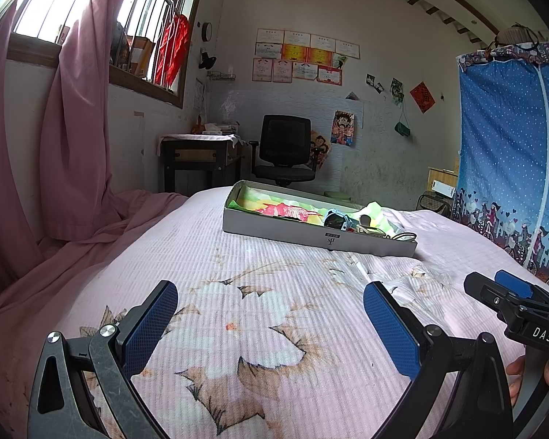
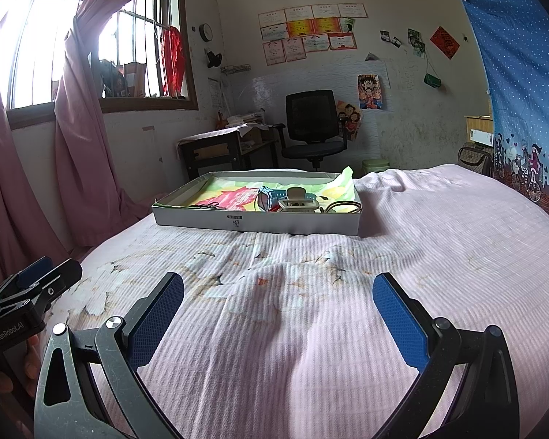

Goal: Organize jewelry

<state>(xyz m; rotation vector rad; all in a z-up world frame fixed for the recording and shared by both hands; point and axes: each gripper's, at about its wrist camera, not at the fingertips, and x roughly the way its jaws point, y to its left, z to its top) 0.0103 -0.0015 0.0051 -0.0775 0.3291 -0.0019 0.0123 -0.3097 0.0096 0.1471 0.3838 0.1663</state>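
Jewelry box lies well ahead of both spread, empty grippers.

I'm looking into a home bedroom: a pink quilted bed fills the lower frame, pink curtains hang upper left by a barred window, with a desk, office chair and certificates on the far wall.

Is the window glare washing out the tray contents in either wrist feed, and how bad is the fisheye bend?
Left wrist view: window blown out white, yet the tray stays readable, slightly soft. Right wrist view: same glare from its window, tray sharper and evenly lit. Both views: edges bow strongly, with dark corner vignetting.
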